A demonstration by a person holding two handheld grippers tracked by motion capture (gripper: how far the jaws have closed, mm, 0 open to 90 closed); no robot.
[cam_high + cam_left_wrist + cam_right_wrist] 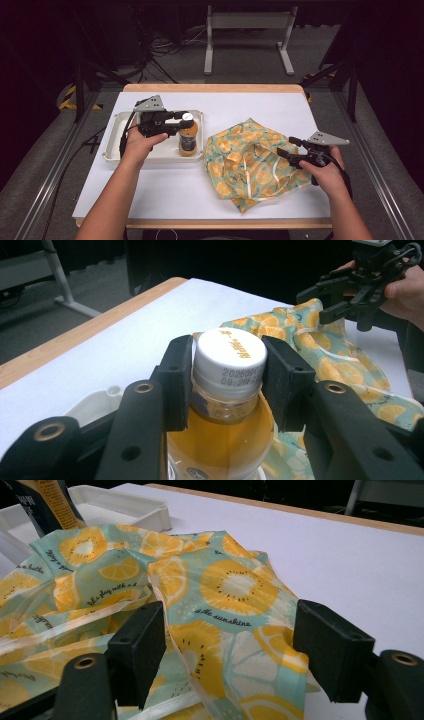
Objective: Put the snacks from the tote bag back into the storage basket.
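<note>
Both pads of the left gripper [227, 385] clamp the white cap of the orange drink bottle [188, 141], which stands upright in the white tray [114, 145]. Wide open, the right gripper [230, 650] straddles a fold of the citrus-print bag [250, 162] just beside the tray. Picking the bottle up looks like the step in hand; next, the bag's mouth likely needs opening.

The bottle [188, 140] stands in the tray [116, 150], left of the bag [250, 160] on the table [240, 102].

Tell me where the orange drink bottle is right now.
In the high view the bottle stands upright at the right end of the white tray, left of the fruit-print bag, its cap between the left gripper's jaws.
</note>
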